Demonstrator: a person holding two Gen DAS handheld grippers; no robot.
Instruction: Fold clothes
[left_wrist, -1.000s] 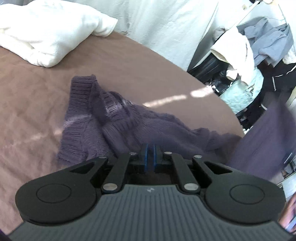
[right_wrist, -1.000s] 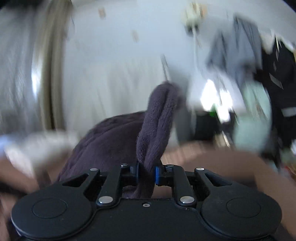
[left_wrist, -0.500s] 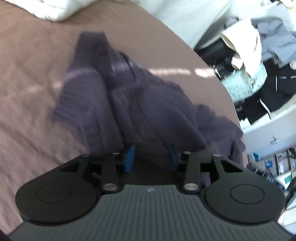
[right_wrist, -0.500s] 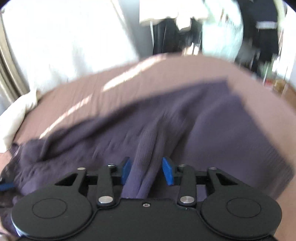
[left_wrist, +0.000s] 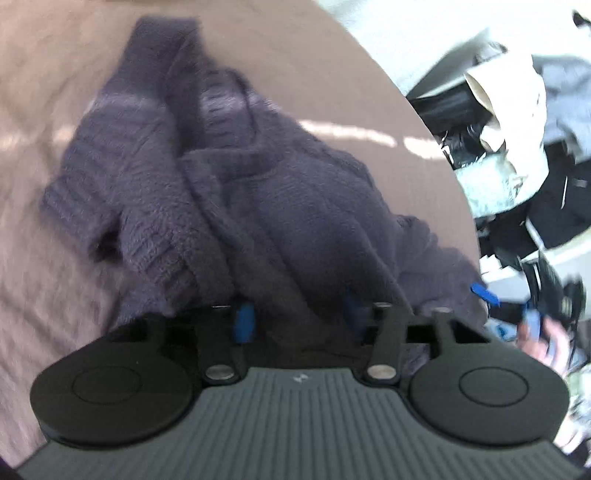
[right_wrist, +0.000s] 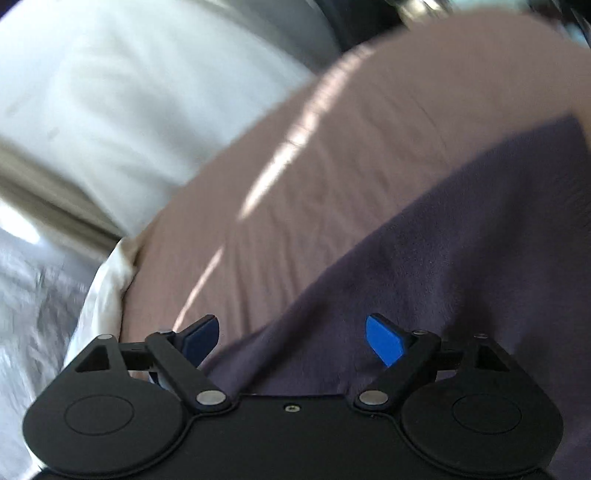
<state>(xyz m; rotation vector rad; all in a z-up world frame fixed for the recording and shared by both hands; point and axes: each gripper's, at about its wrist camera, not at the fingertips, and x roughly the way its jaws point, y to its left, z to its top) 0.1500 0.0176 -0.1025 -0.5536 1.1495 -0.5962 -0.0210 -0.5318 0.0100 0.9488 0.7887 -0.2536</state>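
A purple sweater (left_wrist: 266, 177) lies crumpled on a brown bed (left_wrist: 55, 295). The left tongs (left_wrist: 297, 317) stand apart in the picture, knit bunched between the blue pads, no grip evident. The right tongs (right_wrist: 291, 341) are opening wide over the sweater's flat edge, holding nothing.
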